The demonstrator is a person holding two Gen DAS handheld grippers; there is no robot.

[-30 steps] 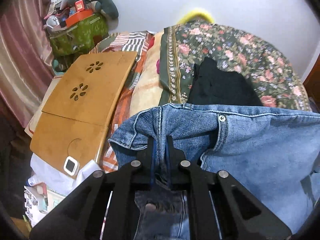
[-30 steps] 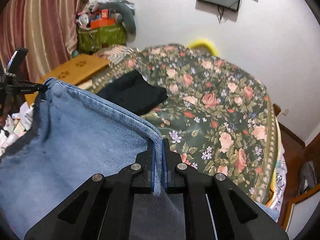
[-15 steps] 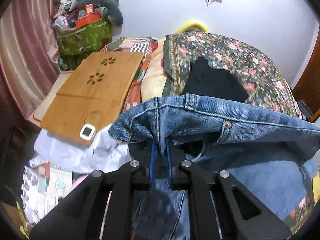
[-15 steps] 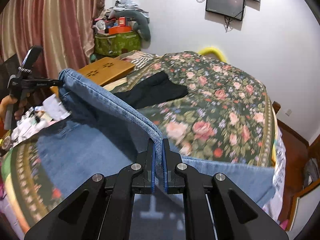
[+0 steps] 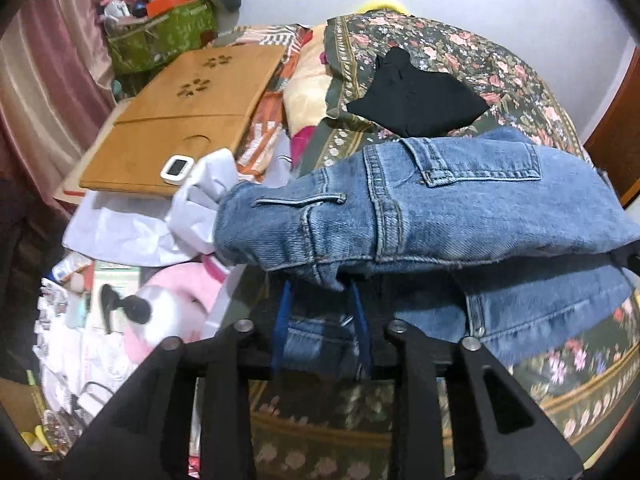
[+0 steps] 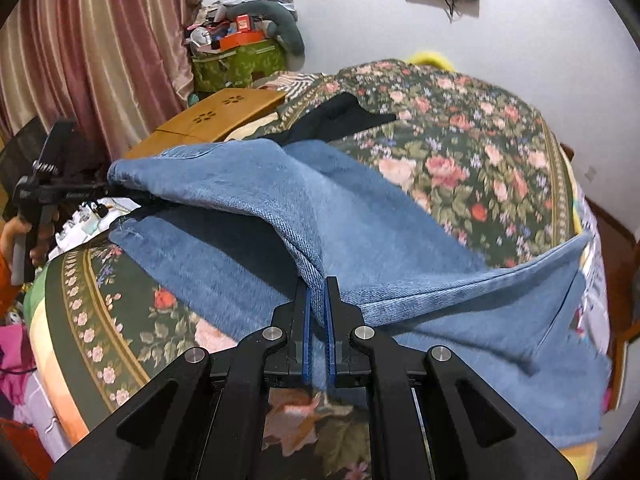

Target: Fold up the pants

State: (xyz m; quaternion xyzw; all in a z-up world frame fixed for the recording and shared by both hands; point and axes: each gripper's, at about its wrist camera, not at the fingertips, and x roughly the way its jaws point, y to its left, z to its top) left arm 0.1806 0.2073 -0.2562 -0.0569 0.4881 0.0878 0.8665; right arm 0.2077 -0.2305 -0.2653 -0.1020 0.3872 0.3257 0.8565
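Left tongs (image 5: 320,292) opening, jeans (image 5: 420,208) waistband loose between them; right tongs (image 6: 316,300) pinched denim fold over bed (image 6: 480,140).

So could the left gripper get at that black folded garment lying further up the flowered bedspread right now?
Probably not directly. The blue denim jeans are draped right across the opening left gripper, between it and the black folded garment on the flowered bedspread. It would have to lift over or go round them.

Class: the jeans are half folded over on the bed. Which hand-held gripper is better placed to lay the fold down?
Right. The right hand-held gripper is shut on the jeans; the left hand-held gripper is opening, denim between.
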